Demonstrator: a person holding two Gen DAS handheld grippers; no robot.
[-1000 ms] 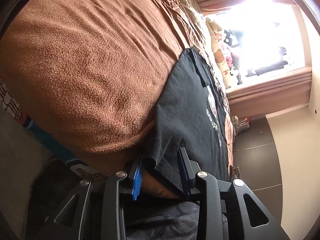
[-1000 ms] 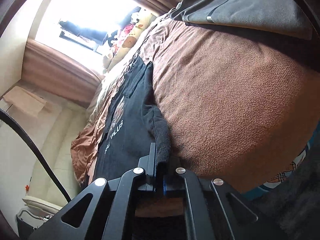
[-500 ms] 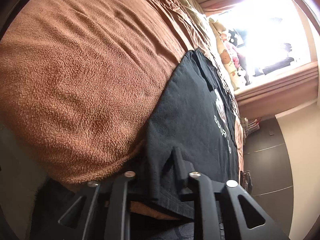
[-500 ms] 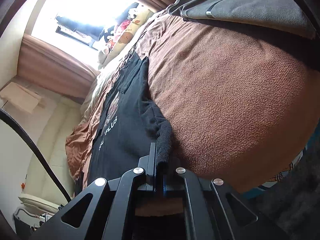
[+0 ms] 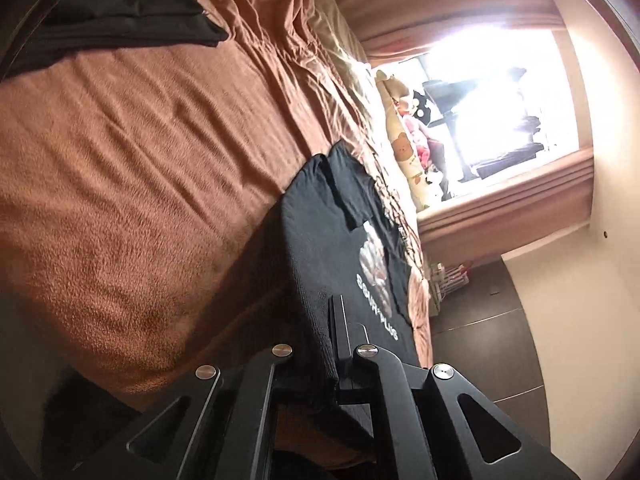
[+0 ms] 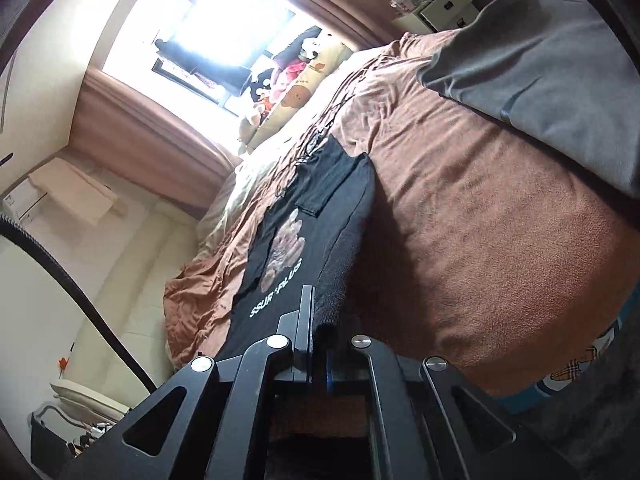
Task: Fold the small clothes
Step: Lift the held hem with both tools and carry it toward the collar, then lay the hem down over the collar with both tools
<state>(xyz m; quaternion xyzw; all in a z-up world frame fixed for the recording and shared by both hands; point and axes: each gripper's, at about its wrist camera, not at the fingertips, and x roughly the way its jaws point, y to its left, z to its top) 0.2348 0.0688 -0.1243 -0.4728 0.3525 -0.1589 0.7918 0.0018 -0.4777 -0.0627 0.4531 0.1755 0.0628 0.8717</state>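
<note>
**Kid:** What is the left claw (image 5: pixel 334 356) doing?

**Helper:** It is pinched tight on the near edge of the black shirt (image 5: pixel 340 240). You see that at the bottom middle of the left view. Its jaws have just closed on the cloth.

**Kid:** And the right claw (image 6: pixel 318 344)?

**Helper:** It is pinched tight too, on the near edge of the same shirt, at the bottom middle of the right view. So both claws hold the near end, one at each corner, I think.

**Kid:** Where does the shirt go from there?

**Helper:** Straight away from the claws. It is long and thin and runs up toward the middle of each picture, flat on the brown bed (image 5: pixel 140 160). The white letters come first, then the picture on the front, then the neck end, farthest off.

**Kid:** So which way should it fold?

**Helper:** I think the near end should be carried forward over the far end, along the long line of the shirt. Both claws are just as near, so they should go together.

**Kid:** What is past the shirt?

**Helper:** Soft toys (image 6: pixel 288 80), then the bright window (image 6: pixel 224 12).
</note>
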